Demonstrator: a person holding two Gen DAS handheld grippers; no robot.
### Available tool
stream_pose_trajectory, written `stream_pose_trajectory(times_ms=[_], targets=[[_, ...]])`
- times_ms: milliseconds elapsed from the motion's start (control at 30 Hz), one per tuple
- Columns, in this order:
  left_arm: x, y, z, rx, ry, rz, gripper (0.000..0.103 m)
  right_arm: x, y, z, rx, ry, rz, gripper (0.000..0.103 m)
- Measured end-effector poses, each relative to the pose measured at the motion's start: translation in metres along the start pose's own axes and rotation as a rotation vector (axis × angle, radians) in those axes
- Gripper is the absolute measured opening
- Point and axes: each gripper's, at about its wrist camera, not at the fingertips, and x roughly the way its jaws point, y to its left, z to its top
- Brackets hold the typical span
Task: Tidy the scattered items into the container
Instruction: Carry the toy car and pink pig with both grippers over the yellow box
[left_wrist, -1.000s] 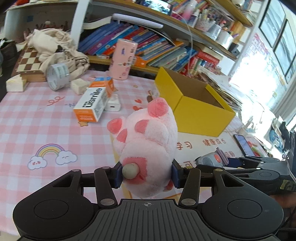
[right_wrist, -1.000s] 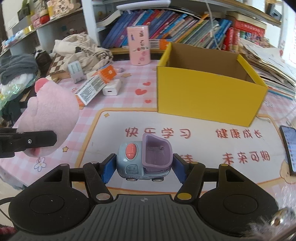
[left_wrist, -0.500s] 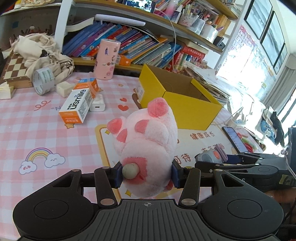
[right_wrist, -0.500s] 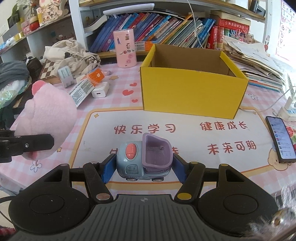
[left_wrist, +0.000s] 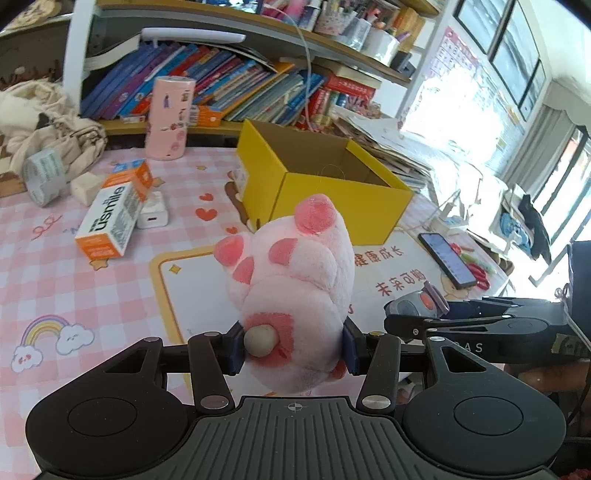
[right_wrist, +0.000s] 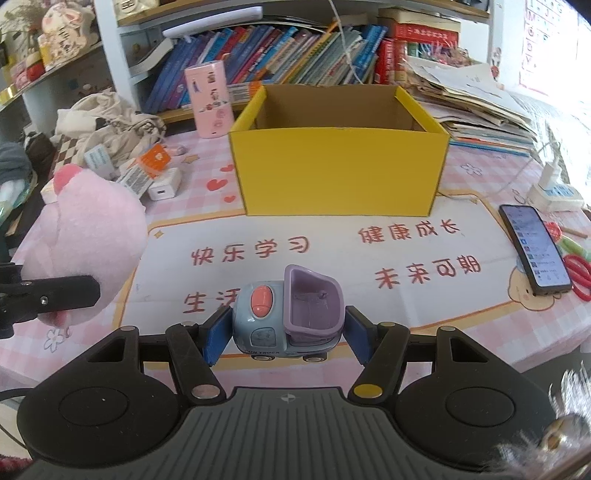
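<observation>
A: Both hands have moved across the table since the earlier frames, and the yellow box (right_wrist: 338, 170) now looks bigger and more centred in the right wrist view.

B: What do the claws hold?

A: The left gripper (left_wrist: 293, 349) is closed on the pink plush toy (left_wrist: 295, 288); its pads press into the soft sides. The right gripper (right_wrist: 282, 341) is closed on the small toy truck (right_wrist: 288, 314), with a pad against each end.

B: Where is the box from each claw?

A: For the right one it lies straight ahead, with its long front wall across the view. For the left one it lies ahead and a little to the right, with a corner turned to the camera. I judge the two are about equally near.

B: Do the views differ?

A: Yes. The left view shows the box's open inside and the usmile carton (left_wrist: 110, 218) on the table. The right view shows the full front wall and the phone (right_wrist: 533, 253) to the right.
</observation>
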Motion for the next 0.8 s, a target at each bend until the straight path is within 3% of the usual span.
stream_pose_trajectory(times_ms=[367,800], targets=[[0.017,-0.018,0.014,0.048,0.012,-0.016,0.047,0.007,-0.019,0.011,0.010,0.011,0.000,0.062],[0.036,-0.043,0.050,0.083,-0.032,-0.037,0.047,0.012,-0.044,0.045,-0.023,-0.025,0.016,0.062]])
